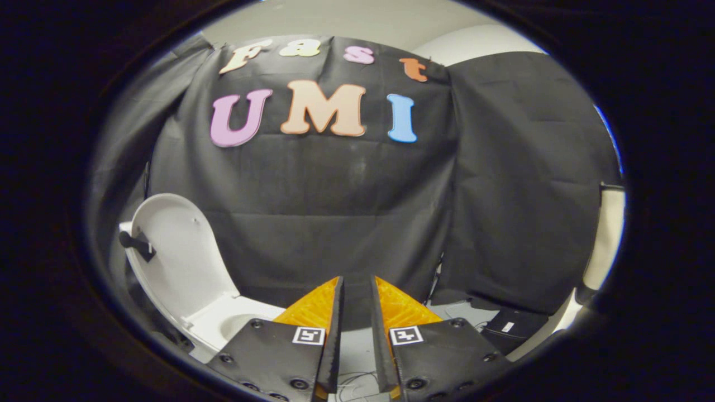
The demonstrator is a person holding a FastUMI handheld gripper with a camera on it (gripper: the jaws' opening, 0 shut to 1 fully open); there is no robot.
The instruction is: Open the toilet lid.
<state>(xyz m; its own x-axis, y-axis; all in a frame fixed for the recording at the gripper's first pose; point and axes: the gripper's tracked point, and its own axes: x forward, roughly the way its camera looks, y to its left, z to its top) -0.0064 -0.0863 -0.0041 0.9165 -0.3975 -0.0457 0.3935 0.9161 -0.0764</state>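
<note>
The hand-held gripper [357, 290] holds nothing; its 2 fingers stand narrowly apart. The toilet lid [179, 251] stands raised upright, well to the left of the fingers, above the toilet seat [229, 324].

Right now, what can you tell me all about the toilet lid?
The toilet lid is white, smooth and shiny like plastic, with a rounded top edge. It stands raised, nearly upright, so the toilet is open, and its inner side shows. A small dark piece sticks out from its outer edge. Its bottom end meets the white toilet seat below. It sits off to the left of the gripper, whose fingers are slightly apart, holding nothing and not touching it. Black cloth hangs behind it.
</note>
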